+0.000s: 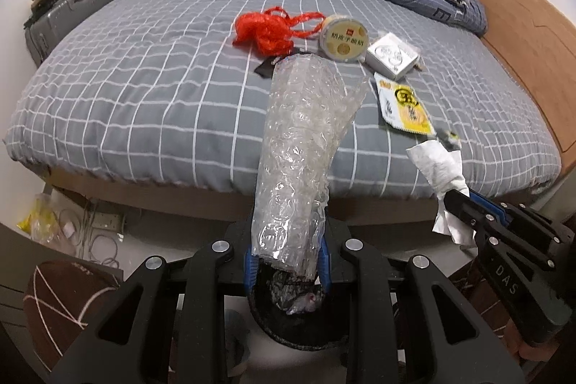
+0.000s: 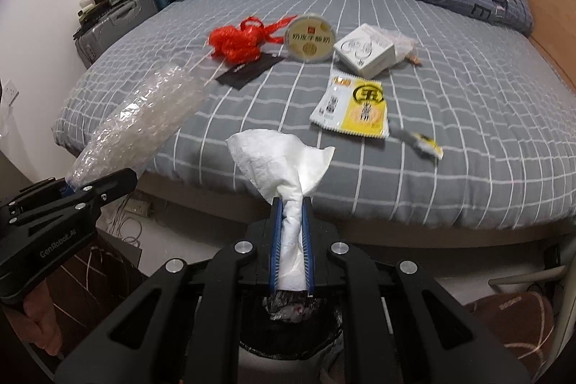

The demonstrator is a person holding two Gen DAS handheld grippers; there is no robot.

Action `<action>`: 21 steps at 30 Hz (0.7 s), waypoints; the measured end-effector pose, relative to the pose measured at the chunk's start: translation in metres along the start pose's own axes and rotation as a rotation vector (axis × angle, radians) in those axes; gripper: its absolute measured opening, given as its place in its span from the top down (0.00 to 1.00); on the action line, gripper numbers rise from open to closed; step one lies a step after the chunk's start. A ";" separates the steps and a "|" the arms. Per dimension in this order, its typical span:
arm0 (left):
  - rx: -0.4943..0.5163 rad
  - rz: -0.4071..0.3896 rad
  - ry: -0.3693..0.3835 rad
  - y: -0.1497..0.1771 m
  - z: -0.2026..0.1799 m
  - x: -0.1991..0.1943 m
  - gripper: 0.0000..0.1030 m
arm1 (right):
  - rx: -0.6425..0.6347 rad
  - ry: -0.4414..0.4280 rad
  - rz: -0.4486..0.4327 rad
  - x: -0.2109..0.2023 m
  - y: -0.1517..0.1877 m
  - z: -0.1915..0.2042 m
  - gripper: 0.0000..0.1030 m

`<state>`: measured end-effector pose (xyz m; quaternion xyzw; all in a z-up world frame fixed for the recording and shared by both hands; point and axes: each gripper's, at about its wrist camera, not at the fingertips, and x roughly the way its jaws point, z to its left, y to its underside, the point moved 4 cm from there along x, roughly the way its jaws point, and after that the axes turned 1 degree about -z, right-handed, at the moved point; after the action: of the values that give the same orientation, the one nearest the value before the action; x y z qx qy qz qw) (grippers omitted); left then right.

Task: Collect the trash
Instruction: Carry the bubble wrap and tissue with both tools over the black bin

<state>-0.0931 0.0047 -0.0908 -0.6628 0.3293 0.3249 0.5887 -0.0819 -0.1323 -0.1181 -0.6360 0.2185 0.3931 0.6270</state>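
Left gripper (image 1: 286,261) clamps bubble wrap (image 1: 298,146), right gripper (image 2: 291,233) tissue (image 2: 280,157) (bed edge (image 2: 324,222) beyond).

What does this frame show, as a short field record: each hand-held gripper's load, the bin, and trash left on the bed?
left hand-held gripper: shut on bubble wrap
right hand-held gripper: shut on white tissue
bin: black-lined, on the floor below both grippers, some trash inside
left on bed: red net bag, round yogurt tub, white box, yellow-white packet, black card, small wrapper
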 end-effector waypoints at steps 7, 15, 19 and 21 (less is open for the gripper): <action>0.001 0.036 -0.009 0.023 0.003 0.008 0.76 | 0.010 -0.015 0.045 0.010 0.025 0.007 0.90; -0.018 0.095 -0.024 0.047 0.012 0.028 0.76 | 0.010 -0.021 0.100 0.030 0.051 0.010 0.90; -0.020 0.117 -0.031 0.055 0.014 0.037 0.76 | 0.005 -0.012 0.136 0.044 0.063 0.008 0.90; -0.026 0.133 -0.033 0.059 0.015 0.042 0.76 | 0.007 -0.008 0.159 0.052 0.068 0.007 0.90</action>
<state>-0.1181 0.0124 -0.1605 -0.6418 0.3586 0.3783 0.5624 -0.1051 -0.1227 -0.2005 -0.6130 0.2673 0.4433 0.5969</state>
